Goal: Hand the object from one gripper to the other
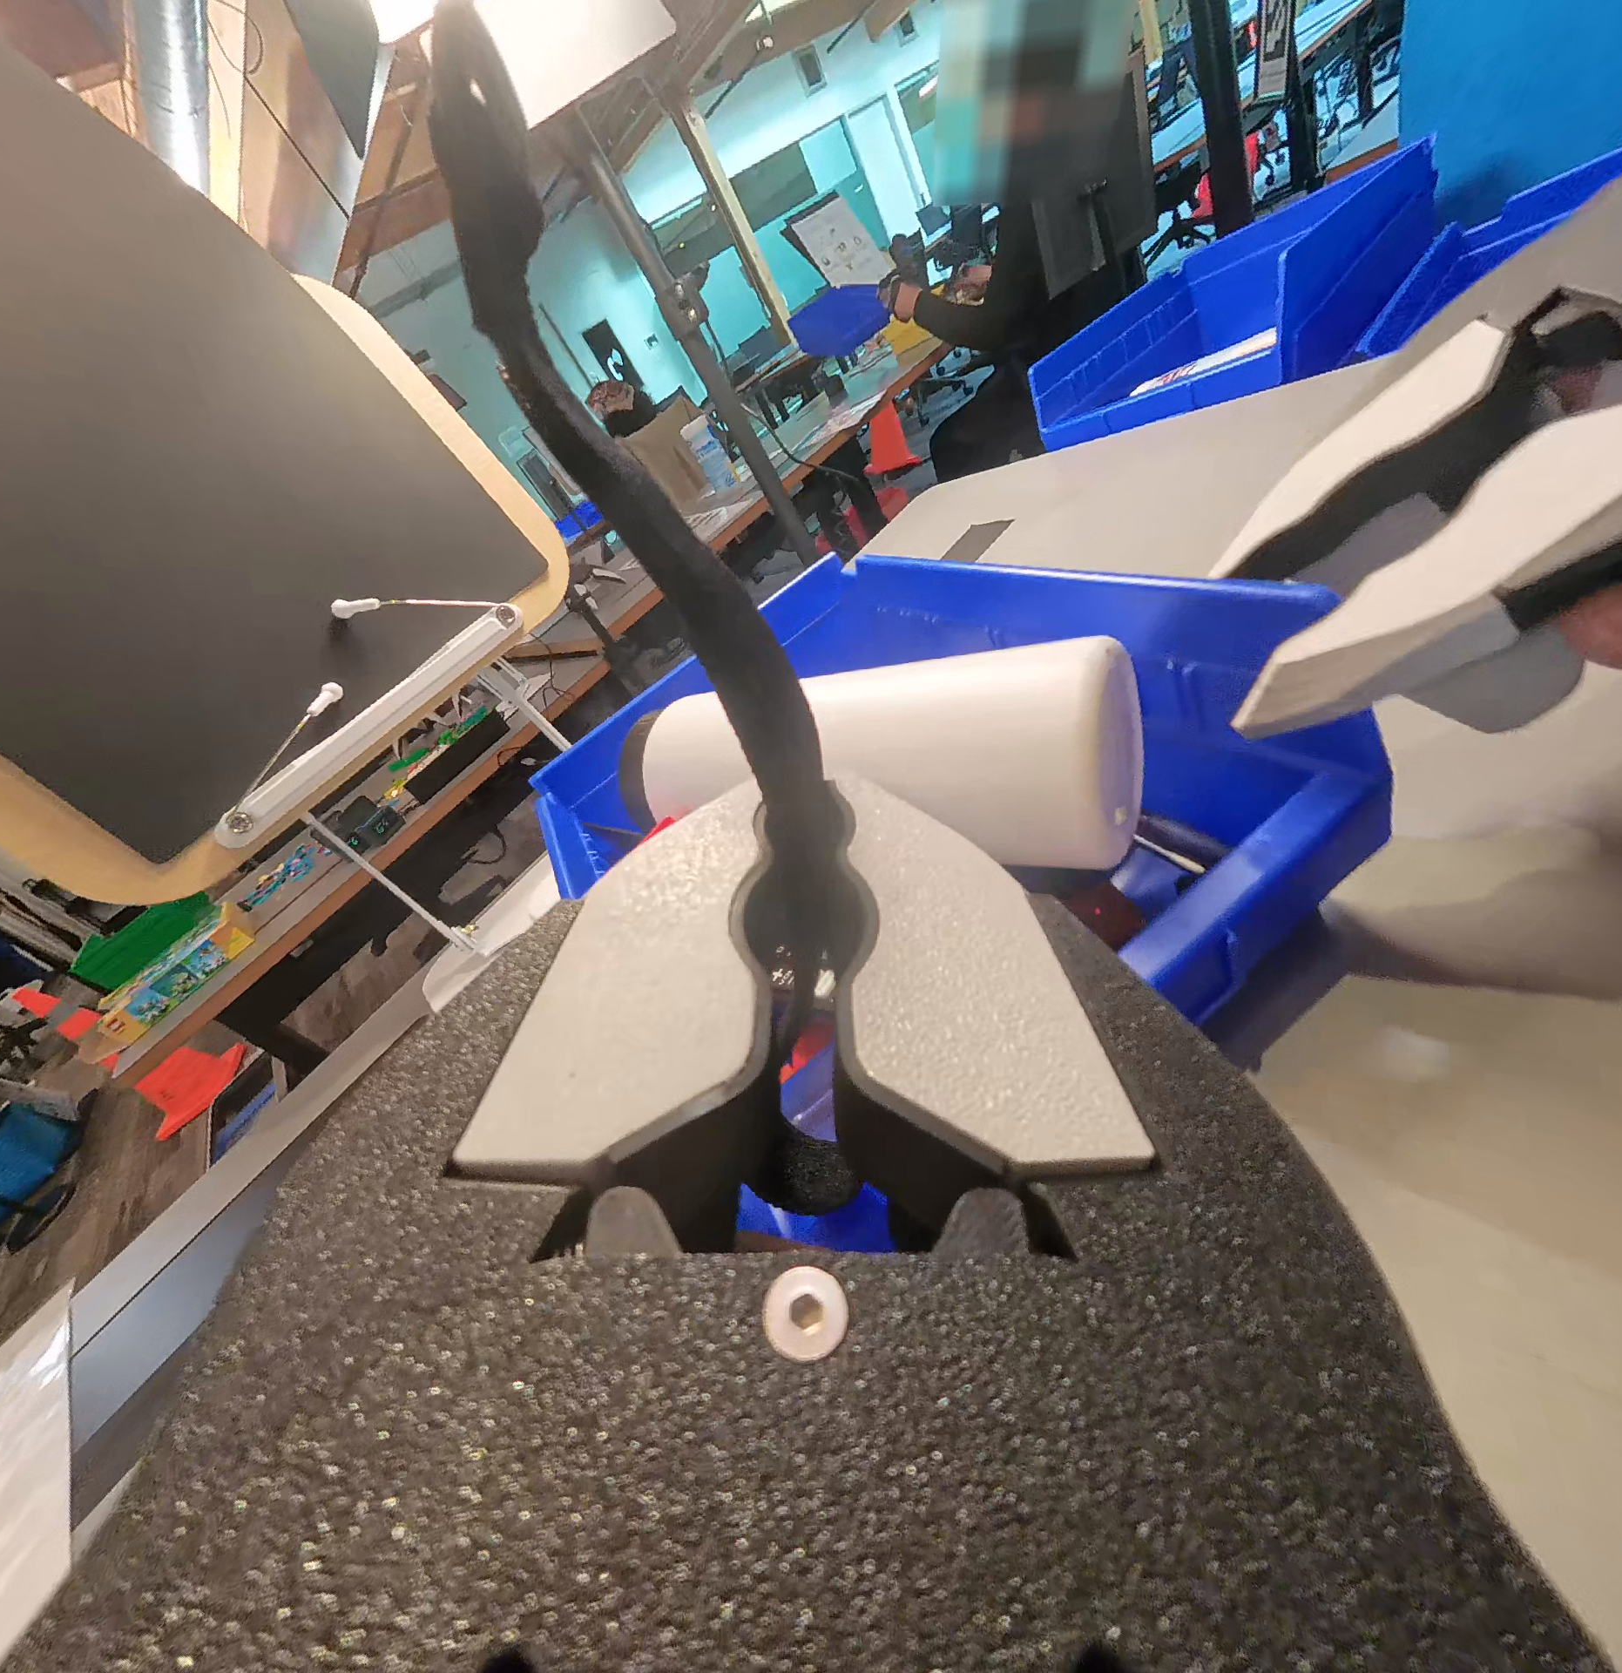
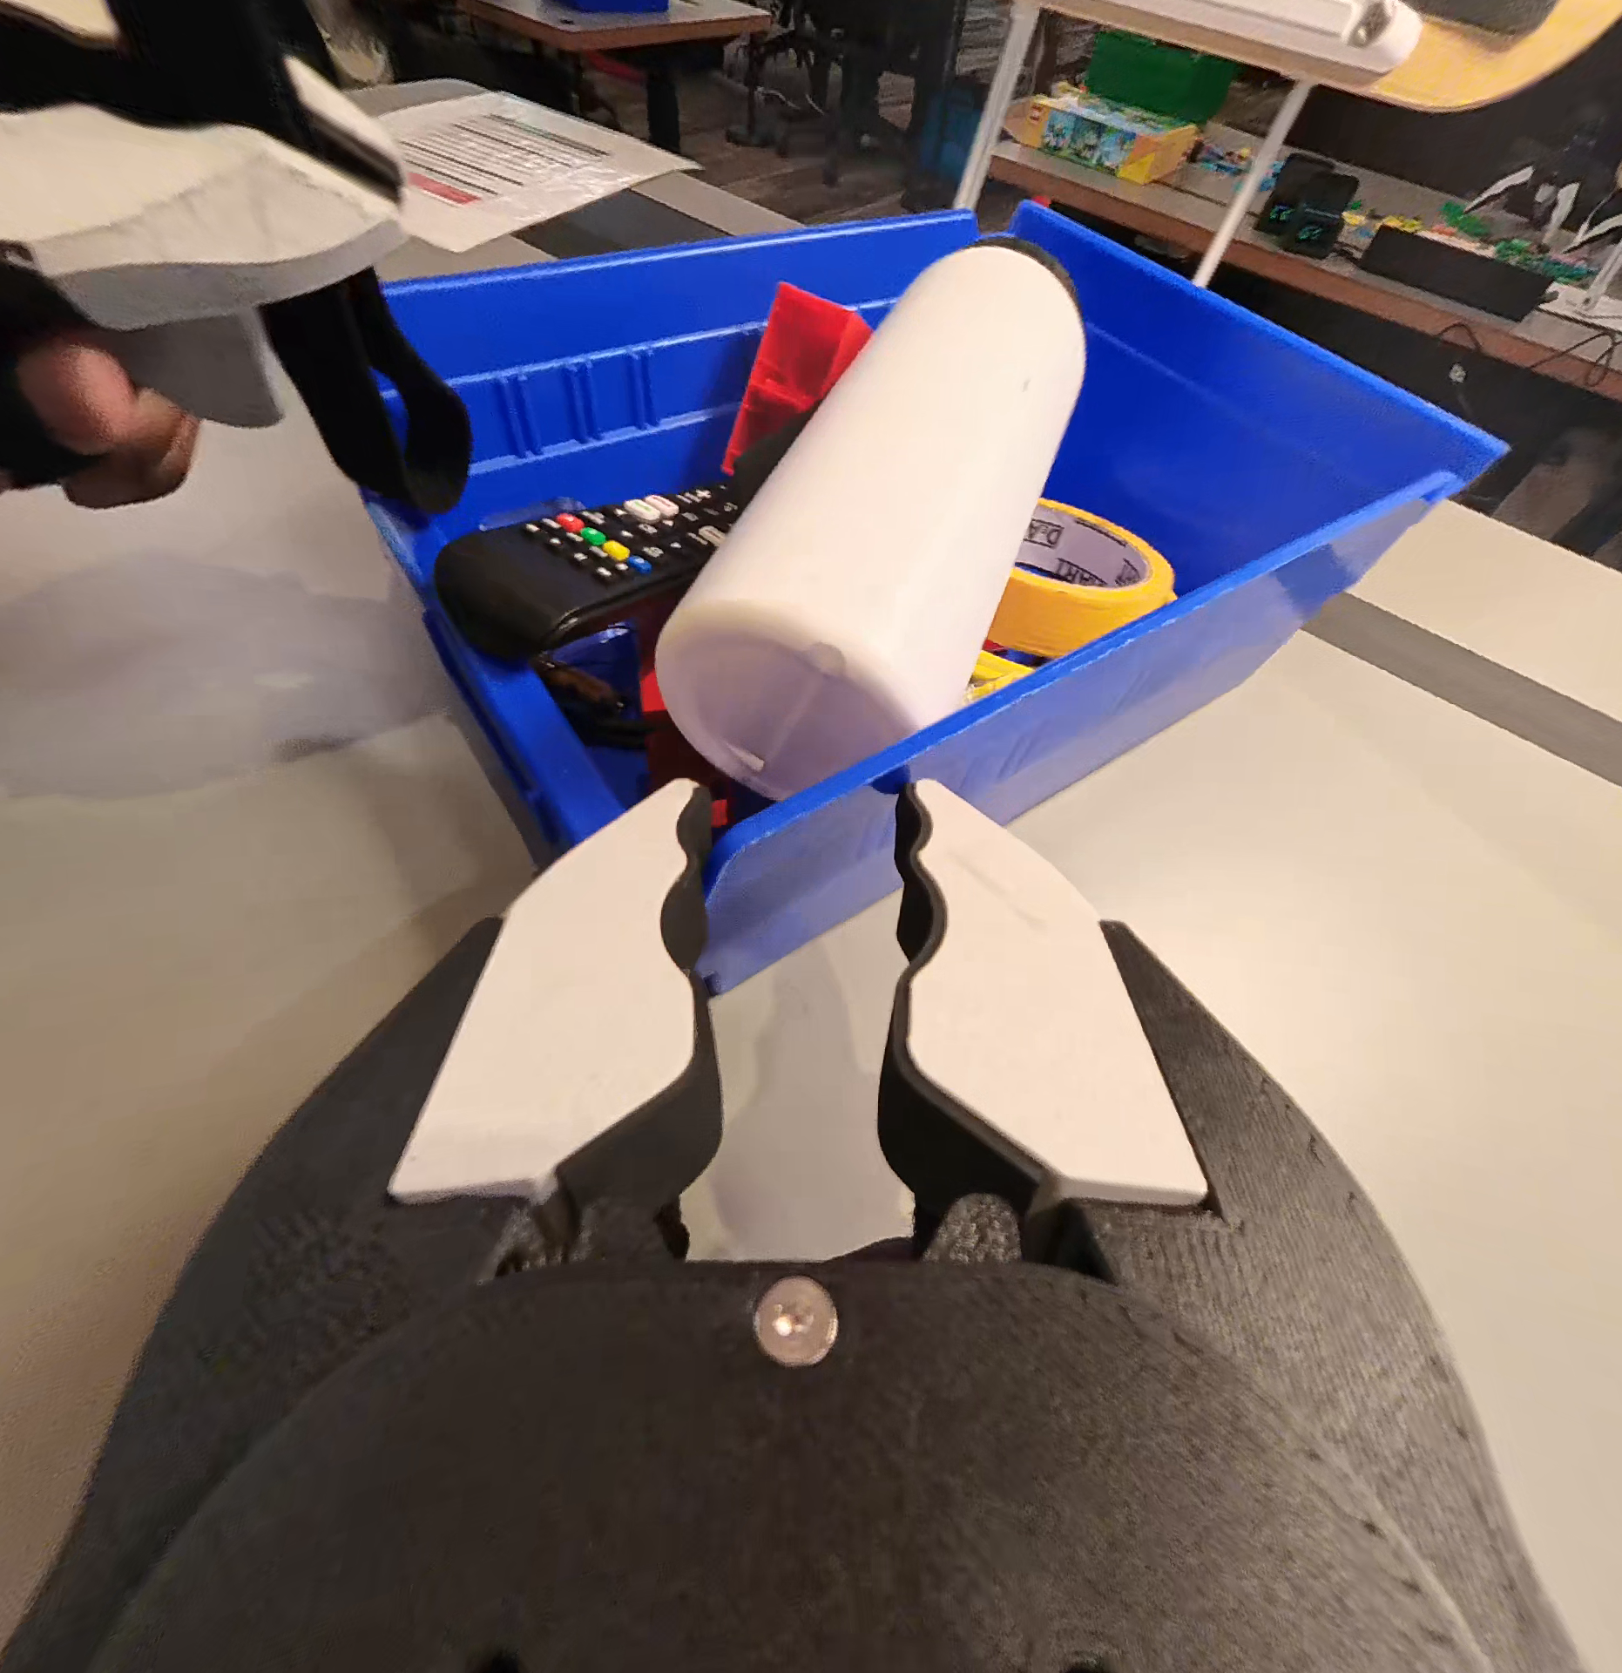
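Observation:
A black fuzzy strap (image 1: 608,507) is the object. My left gripper (image 1: 803,815) is shut on its lower part, and the strap rises from the jaws and curves up to the left. In the right wrist view the left gripper (image 2: 386,208) is at the top left, with the strap's end (image 2: 400,425) hanging below it over the bin's corner. My right gripper (image 2: 803,806) is open and empty, its tips at the near wall of the blue bin (image 2: 1151,688). In the left wrist view it (image 1: 1242,647) is at the right, apart from the strap.
The blue bin (image 1: 1061,579) on the pale table (image 2: 1332,905) holds a white bottle (image 2: 880,507), a black remote (image 2: 590,552), yellow tape (image 2: 1097,579) and red pieces (image 2: 798,362). More blue bins (image 1: 1242,299) stand behind. A black wood-rimmed panel (image 1: 201,453) hangs at the left. Spacing between my two grippers at the tips: around 15 cm.

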The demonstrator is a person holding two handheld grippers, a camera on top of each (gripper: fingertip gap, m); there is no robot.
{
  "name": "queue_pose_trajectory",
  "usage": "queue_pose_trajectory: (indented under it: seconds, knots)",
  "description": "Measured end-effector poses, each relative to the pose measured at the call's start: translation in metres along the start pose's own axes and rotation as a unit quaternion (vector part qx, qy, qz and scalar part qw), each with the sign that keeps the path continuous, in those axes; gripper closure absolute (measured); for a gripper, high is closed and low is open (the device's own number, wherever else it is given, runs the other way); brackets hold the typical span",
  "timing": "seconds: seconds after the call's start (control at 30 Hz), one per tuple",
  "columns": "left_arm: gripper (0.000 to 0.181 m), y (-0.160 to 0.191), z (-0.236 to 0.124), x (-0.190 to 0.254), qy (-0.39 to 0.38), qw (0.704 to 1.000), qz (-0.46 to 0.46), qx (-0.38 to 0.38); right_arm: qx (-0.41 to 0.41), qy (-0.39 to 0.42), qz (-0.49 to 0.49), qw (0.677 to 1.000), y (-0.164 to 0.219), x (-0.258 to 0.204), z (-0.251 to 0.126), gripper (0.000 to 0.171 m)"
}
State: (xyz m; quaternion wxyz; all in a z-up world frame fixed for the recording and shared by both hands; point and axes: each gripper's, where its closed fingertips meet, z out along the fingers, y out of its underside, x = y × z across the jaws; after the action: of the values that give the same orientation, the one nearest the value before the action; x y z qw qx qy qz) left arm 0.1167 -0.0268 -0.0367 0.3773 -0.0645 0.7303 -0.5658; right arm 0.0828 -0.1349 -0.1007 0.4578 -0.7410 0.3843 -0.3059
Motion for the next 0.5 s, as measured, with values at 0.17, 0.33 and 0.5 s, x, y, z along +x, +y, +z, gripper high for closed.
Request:
queue_pose_trajectory:
  seconds: [0.17,0.33,0.5]
  knots:
    - [0.174,-0.001,-0.004,-0.010,-0.006,1.000,-0.007,-0.012,0.034,-0.125,-0.013,0.991,-0.006,-0.065,-0.004,0.128]
    - [0.174,0.007,-0.009,-0.025,-0.018,0.998,0.016,-0.059,0.076,-0.221,-0.092,0.968,-0.017,-0.111,-0.021,0.133]
    - [0.171,0.031,-0.002,-0.026,0.016,0.992,-0.050,-0.112,0.140,-0.114,-0.185,0.966,-0.044,-0.044,-0.019,0.127]
